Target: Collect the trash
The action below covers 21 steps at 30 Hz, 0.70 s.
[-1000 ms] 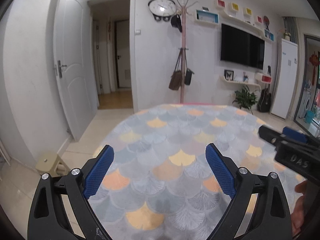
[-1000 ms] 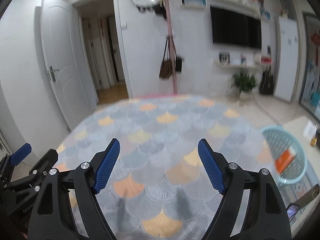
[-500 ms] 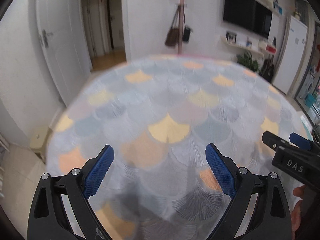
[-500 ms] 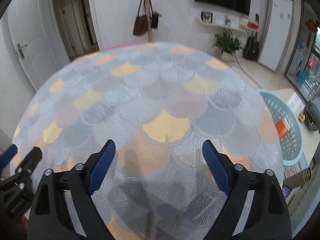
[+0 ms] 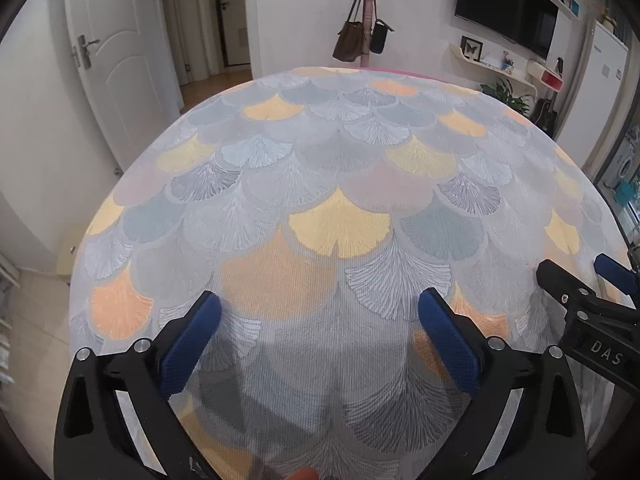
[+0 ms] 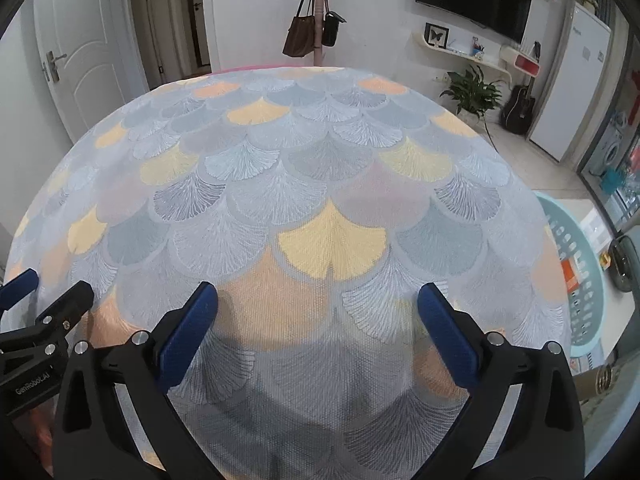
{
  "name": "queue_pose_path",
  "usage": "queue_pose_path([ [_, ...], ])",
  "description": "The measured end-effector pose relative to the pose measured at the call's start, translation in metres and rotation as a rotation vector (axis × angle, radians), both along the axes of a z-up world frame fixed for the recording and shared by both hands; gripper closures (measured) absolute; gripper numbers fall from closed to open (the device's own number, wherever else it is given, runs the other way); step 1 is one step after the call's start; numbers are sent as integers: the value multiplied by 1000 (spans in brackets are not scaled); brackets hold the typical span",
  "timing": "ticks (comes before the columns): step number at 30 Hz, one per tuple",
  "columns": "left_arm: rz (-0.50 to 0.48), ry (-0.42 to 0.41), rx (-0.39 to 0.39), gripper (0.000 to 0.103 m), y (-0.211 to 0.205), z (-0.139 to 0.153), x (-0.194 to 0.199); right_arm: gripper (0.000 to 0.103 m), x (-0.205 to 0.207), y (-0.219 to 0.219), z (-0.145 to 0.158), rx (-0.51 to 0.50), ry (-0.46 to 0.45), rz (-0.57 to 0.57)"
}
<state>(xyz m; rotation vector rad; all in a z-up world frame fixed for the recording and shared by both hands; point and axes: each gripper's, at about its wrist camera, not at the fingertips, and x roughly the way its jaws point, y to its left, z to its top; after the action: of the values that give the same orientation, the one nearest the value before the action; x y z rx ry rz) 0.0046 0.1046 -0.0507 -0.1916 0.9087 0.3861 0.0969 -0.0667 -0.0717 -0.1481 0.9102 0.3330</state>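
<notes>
At the far left of the left wrist view a white door stands beside an open doorway, and a strip of pale floor runs along the edge of the cloth-covered table, whose fan-shaped pattern fills the middle. The left gripper points down at the cloth with its jaws opening; its blue pads stand wide apart and only bare cloth lies between them. Behind the table a coat stand carries two hanging bags, and a dark television is on the wall to its right. At the right edge the right gripper pokes in sideways (only part of it, so its grip cannot be judged from here).

The right wrist view settles that: the right gripper also has its jaws opening, pads spread, nothing between them but cloth. The left gripper shows at the left edge here. What only this view gives lies to the right of the table: a pale blue perforated basket just beside the table's edge, with an orange piece of trash inside it. A potted plant and a guitar stand farther back, seen more plainly than from the left.
</notes>
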Motion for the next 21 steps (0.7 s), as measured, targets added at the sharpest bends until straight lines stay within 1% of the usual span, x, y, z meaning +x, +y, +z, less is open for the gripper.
queue_pose_path([
  [8, 12, 2, 0, 7, -1, 3, 3, 7, 1, 0, 3, -3, -1, 0],
  [21, 5, 2, -3, 7, -1, 4, 2, 7, 1, 1, 2, -3, -1, -1],
])
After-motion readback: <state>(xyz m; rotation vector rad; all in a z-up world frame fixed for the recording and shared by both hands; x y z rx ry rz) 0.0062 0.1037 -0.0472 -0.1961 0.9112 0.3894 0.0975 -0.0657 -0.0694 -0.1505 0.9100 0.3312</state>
